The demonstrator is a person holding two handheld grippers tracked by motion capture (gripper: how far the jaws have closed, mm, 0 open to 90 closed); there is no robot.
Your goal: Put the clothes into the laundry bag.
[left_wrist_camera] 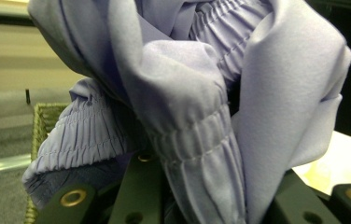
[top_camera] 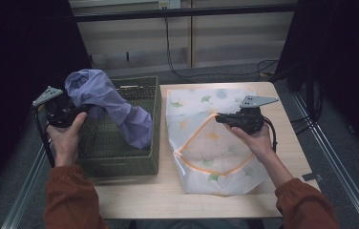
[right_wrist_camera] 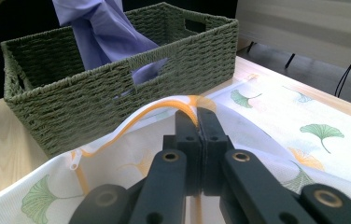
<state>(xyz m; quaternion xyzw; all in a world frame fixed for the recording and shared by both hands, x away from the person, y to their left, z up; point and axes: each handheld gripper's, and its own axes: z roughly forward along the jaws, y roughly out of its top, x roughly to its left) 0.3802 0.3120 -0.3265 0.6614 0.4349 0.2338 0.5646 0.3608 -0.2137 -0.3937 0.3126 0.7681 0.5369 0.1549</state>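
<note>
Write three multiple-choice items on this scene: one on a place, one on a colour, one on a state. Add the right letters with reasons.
1. Where does the lower end of the lilac garment hang?
A. in the woven basket
B. on the floor
C. inside the laundry bag

2. What colour is the bag's zip edge?
A. blue
B. orange
C. black

3. How is the right claw?
A. wide open
B. shut on the zip edge
C. holding the basket

Key: 1 A, its tail drops inside the basket; 2 B, an orange line rims the opening; 3 B, the jaws meet on the edge.

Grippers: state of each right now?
Left gripper: shut on the lilac garment.
Right gripper: shut on the mesh bag's orange-trimmed edge.
</note>
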